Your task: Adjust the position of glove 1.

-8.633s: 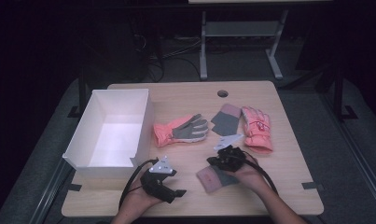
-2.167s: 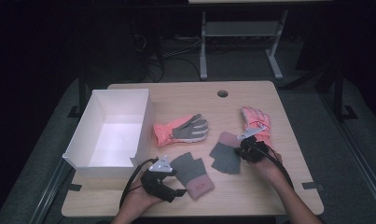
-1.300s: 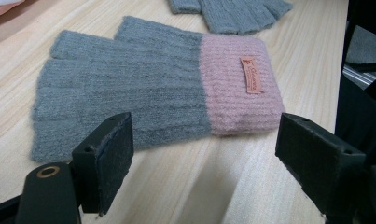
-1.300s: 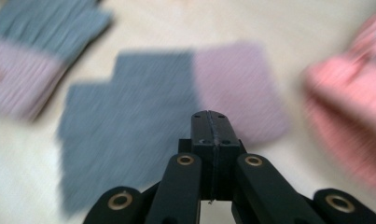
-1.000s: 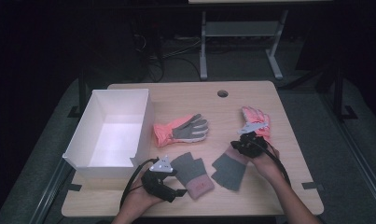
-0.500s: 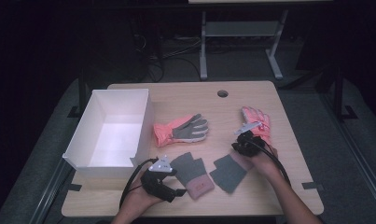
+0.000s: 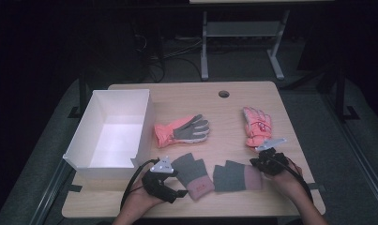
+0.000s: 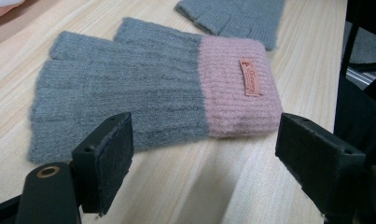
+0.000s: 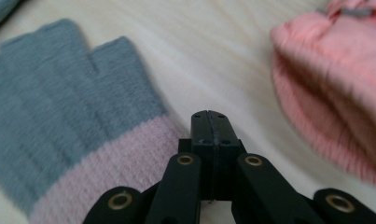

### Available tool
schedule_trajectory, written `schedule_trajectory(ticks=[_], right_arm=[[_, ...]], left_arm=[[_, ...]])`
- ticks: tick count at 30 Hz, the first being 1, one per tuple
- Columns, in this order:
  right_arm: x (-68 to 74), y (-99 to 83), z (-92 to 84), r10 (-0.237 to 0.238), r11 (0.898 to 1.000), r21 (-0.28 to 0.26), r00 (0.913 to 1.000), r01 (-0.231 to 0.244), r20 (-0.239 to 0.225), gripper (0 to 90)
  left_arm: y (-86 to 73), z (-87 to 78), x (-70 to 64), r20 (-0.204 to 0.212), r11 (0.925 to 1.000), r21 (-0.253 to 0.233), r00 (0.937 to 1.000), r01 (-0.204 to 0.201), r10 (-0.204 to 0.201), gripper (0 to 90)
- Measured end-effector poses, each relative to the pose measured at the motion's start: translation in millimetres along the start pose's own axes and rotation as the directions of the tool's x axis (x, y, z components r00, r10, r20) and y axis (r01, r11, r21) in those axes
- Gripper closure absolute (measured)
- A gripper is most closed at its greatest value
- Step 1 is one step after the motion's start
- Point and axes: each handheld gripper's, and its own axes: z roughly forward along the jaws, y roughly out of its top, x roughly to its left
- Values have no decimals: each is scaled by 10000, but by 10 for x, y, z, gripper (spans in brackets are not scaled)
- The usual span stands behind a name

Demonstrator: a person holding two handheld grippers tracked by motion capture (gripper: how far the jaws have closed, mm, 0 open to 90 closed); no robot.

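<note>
Right knit glove point(image 7: 235, 177) lies flat, fingertips left, cuff right

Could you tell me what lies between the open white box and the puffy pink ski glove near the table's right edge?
In the high view, a pink-and-grey ski glove lies palm-up on bare wood between the white box and the puffy pink glove.

Second grey glove laid beside the first

The right gripper point(image 7: 260, 161) has carried one grey fingerless glove point(image 7: 235, 176) from beside the pink ski glove point(image 7: 257, 126) down to the table's near edge, where it now lies flat just right of its twin point(image 7: 192, 174); the closed jaws sit empty at its pink cuff, the hand having slid right off the cloth since a moment ago
</note>
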Motion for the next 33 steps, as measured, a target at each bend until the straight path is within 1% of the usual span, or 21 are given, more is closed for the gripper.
schedule_trajectory(ticks=[5, 8, 9, 11, 12, 13, 15, 16, 17, 19, 20, 21, 24, 25, 26, 28, 29, 30, 31, 32, 33], right_arm=[[99, -236, -169, 49, 10000, 55, 9999, -48, -143, 900], [115, -274, -227, 44, 9999, -139, 9997, -47, -234, 900], [148, -236, -282, -245, 9985, -497, 9985, 221, -498, 867], [218, -164, -297, -657, 9941, -930, 9925, 562, -1034, 855], [218, -164, -297, -657, 9941, -930, 9925, 562, -1034, 855], [320, -89, -253, -1001, 9911, -1032, 9825, 844, -1573, 826], [414, -23, -173, -1378, 9878, -987, 9720, 1208, -1903, 788], [414, -23, -173, -1378, 9878, -987, 9720, 1208, -1903, 788], [491, 28, -100, -1758, 9832, -892, 9584, 1594, -2251, 732], [538, 50, -45, -1982, 9798, -762, 9487, 1849, -2463, 690], [538, 50, -45, -1982, 9798, -762, 9487, 1849, -2463, 690], [565, 46, -4, -2082, 9781, -583, 9445, 1999, -2540, 661], [569, 34, 20, -2065, 9784, -428, 9425, 2024, -2629, 666], [569, 21, 41, -2093, 9776, -333, 9433, 2078, -2577, 723], [569, 21, 41, -2093, 9776, -333, 9433, 2078, -2577, 723], [557, 19, 60, -2145, 9765, -361, 9445, 2123, -2488, 835], [555, 22, 61, -2015, 9793, -318, 9483, 1999, -2452, 850], [555, 22, 61, -2015, 9793, -318, 9483, 1999, -2452, 850], [524, 34, 76, -2009, 9796, -413, 9548, 1967, -2193, 863], [524, 34, 76, -2009, 9796, -413, 9548, 1967, -2193, 863], [479, 57, 95, -1913, 9815, -465, 9639, 1858, -1851, 869]], left_arm=[[0, 2, -2, -6, 10000, 18, 10000, 2, -2, 189], [1, 5, -1, -9, 10000, 36, 10000, 0, 0, 190], [7, 6, 2, -7, 10000, 82, 10000, -33, 33, 189], [8, 8, -2, 0, 10000, 73, 10000, -10, 10, 190], [9, 8, -7, 8, 10000, 77, 10000, 1, -1, 190], [8, 14, -12, -8, 10000, 64, 10000, 7, -6, 190], [8, 15, -9, 11, 10000, 80, 10000, 9, -9, 189], [7, 11, -4, 10, 9999, 119, 10000, -40, 40, 189], [5, 5, -6, -6, 10000, 94, 10000, -28, 28, 189], [1, 3, -2, -8, 10000, 23, 10000, -16, 16, 189], [1, 3, -2, -8, 10000, 23, 10000, -16, 16, 189], [2, 1, 1, -11, 10000, 28, 10000, 8, -8, 189], [2, 4, -1, -14, 10000, 50, 10000, 5, -4, 189], [4, 6, -9, 0, 10000, 74, 10000, 20, -20, 189], [4, 6, -9, 0, 10000, 74, 10000, 20, -20, 190], [6, 6, -13, -9, 10000, 91, 10000, 14, -14, 190], [6, 10, -13, -17, 10000, 88, 10000, 23, -23, 189], [6, 10, -13, -17, 10000, 88, 10000, 23, -23, 189], [6, 11, -8, -4, 9999, 119, 10000, -13, 13, 189], [6, 11, -8, -4, 9999, 119, 10000, -13, 13, 189], [6, 12, -7, -25, 9999, 128, 10000, -13, 14, 189]])
